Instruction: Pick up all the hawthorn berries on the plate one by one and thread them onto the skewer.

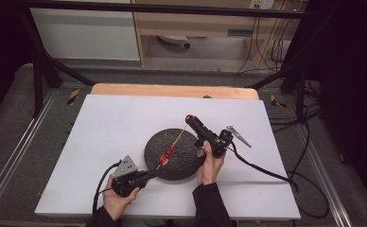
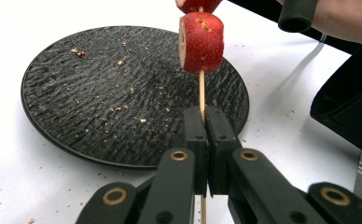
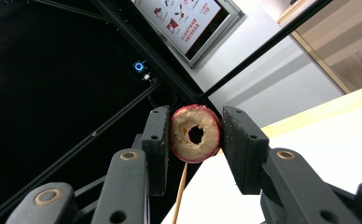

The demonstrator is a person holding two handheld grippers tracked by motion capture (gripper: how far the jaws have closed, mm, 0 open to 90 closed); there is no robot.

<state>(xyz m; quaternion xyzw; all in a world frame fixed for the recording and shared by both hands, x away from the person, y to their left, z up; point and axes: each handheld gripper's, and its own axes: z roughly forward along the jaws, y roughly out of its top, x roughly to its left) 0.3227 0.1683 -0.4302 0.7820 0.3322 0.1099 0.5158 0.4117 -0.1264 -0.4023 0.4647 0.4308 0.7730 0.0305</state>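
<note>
Broadly, a white sheet covered the desk (image 1: pixel 125 123), with a strip of bare wood showing along its far edge. Near the middle lay a round black plate (image 1: pixel 177 163), scattered with crumbs. Past the plate to the right, a small metal clip (image 1: pixel 239 136) rested on the sheet, well apart from the fruit. The left hand-held gripper (image 1: pixel 148 174) had its jaws shut on the lower end of a thin wooden skewer (image 1: pixel 178 138), which slanted up over the plate and carried two red fruit slices (image 1: pixel 166 155). The right hand-held gripper (image 1: pixel 189 118) was clamped on a cored fruit ring (image 3: pixel 194 133) at the skewer's upper tip.
</note>
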